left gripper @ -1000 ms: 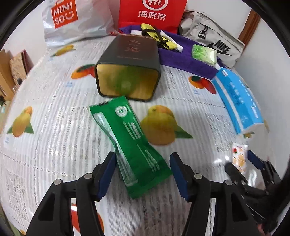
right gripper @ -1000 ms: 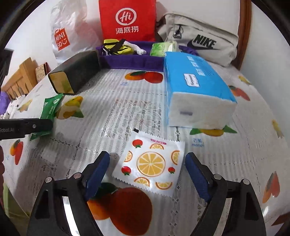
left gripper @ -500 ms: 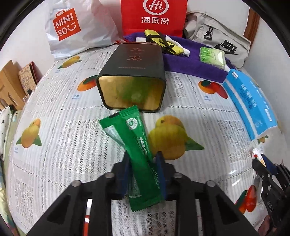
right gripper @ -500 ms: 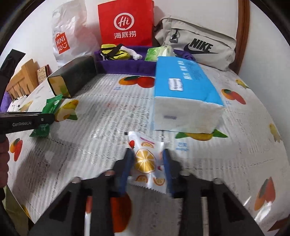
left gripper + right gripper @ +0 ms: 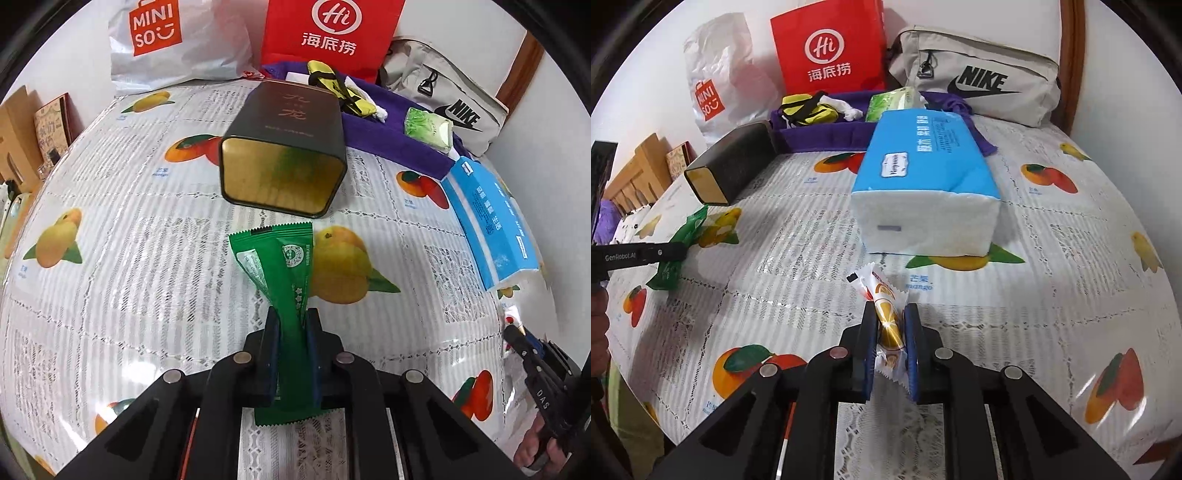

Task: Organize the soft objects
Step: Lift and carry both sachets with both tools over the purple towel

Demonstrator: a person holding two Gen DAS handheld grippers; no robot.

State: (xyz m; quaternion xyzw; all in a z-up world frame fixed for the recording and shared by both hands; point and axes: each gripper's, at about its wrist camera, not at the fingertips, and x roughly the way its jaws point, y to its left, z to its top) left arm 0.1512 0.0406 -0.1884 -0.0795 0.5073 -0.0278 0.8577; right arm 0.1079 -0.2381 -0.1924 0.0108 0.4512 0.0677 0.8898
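The left gripper (image 5: pixel 291 326) pinched the green sachet (image 5: pixel 280 266) near the middle of the tablecloth (image 5: pixel 129 258), before the dark tin (image 5: pixel 284 147). The right gripper's (image 5: pixel 891 325) jaws had just been closing and squeezed the orange-print packet (image 5: pixel 882 295) in front of the blue tissue pack (image 5: pixel 923 184).

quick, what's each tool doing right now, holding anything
Left tool: closed on the green packet, jaws just finished closing.
Right tool: closed on the orange-print packet, jaws have just been closing.
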